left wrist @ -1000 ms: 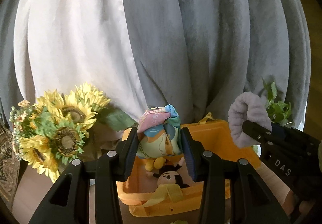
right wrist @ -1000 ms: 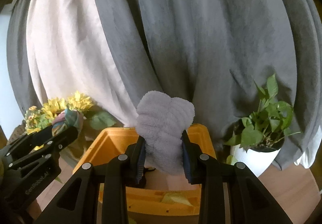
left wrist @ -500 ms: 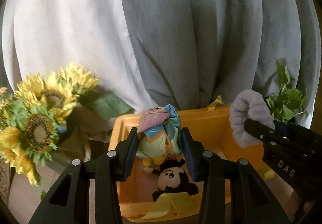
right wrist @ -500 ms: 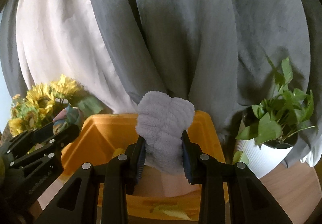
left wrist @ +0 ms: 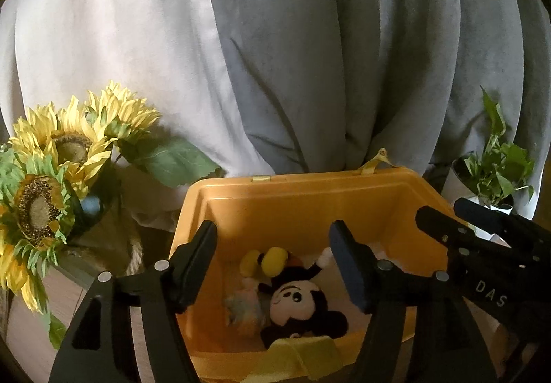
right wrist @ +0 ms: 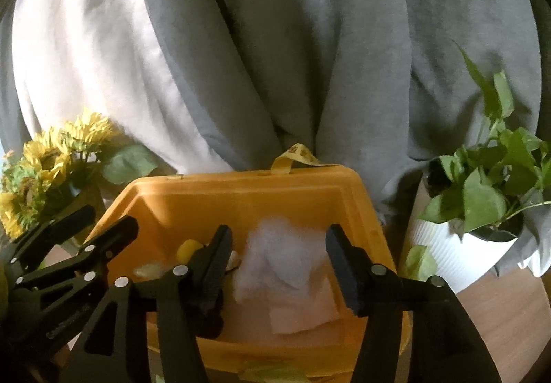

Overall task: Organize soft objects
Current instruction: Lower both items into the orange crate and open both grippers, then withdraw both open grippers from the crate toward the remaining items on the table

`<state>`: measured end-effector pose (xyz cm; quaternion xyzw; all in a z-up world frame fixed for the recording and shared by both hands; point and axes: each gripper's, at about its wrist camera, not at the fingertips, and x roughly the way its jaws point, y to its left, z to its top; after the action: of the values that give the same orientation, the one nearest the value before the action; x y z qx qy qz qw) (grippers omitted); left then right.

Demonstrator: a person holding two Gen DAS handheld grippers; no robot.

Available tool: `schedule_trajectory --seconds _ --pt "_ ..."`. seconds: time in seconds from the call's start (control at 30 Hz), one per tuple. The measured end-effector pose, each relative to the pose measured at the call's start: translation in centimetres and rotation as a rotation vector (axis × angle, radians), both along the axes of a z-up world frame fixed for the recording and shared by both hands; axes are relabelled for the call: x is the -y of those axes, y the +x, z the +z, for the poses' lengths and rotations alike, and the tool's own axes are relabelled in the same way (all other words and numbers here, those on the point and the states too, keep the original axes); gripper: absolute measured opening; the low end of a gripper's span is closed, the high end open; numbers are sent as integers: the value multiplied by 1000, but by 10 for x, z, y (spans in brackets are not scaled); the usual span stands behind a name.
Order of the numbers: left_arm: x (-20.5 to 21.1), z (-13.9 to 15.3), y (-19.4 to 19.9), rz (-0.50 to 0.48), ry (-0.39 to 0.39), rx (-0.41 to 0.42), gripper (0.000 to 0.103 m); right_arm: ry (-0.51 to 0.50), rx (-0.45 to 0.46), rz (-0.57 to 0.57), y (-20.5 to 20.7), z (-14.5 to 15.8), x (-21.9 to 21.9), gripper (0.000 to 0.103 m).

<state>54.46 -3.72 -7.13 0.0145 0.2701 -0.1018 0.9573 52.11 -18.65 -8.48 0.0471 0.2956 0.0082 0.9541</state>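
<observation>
- Left wrist view: my left claw [left wrist: 272, 266] hangs over the orange bin [left wrist: 303, 192], its jaws just spread apart and gripping nothing; the pads touch no toy.
- Down in the bin, between and below my fingers, lies the mouse plush [left wrist: 299, 307] with its black ears and pale face turned up, yellow feet toward the bin's far wall.
- Just beside the mouse plush, toward the bin's left wall, sits the pastel cloth bundle [left wrist: 242, 309], blurred, free of my pads.
- A yellow cloth [left wrist: 299, 353] drapes over the bin's near rim.
- Left of the bin stand the sunflowers [left wrist: 65, 155]; right of it the potted plant [left wrist: 496, 169]; behind it the grey curtain [left wrist: 344, 55].
- My right claw [left wrist: 444, 216] pokes in over the bin's right rim.
- Right wrist view: my right claw [right wrist: 277, 254] has also just been opening over the orange bin [right wrist: 248, 186] and is released, with nothing pinched.
- The lilac fluffy cloth [right wrist: 275, 255] shows between my spread fingers, blurred, inside the bin near its far wall; I cannot tell whether it has settled on the bottom.
- A pale folded piece [right wrist: 303, 309] lies on the bin's floor under it.
- My left claw [right wrist: 103, 221] reaches over the bin's left rim, jaws apart.
- The potted plant [right wrist: 482, 183] in its white ribbed pot stands right of the bin on the wooden bench [right wrist: 516, 310]; the sunflowers [right wrist: 51, 159] stand left of the bin.
</observation>
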Motion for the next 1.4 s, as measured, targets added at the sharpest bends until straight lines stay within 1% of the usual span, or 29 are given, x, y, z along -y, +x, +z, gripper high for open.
schedule_trajectory --seconds 0.13,0.4,0.6,0.83,1.07,1.33,1.4 --pt "-2 6 -10 2 -4 8 70 -2 8 -18 -4 4 2 62" --pt "-5 24 -41 3 5 37 71 3 40 -44 -32 21 7 62" --pt "-7 41 -68 -16 -6 69 72 13 67 -64 -57 34 9 62" --pt "-6 52 -95 -44 -12 90 72 14 84 -95 -89 46 10 62" --pt "-8 56 -123 -85 -11 102 72 -7 100 -140 -125 53 11 62" --pt "-12 53 -152 -133 -21 83 72 -20 112 -190 -160 58 8 62" --pt "-11 51 -159 -143 -15 78 75 -20 111 -199 -168 58 7 62"
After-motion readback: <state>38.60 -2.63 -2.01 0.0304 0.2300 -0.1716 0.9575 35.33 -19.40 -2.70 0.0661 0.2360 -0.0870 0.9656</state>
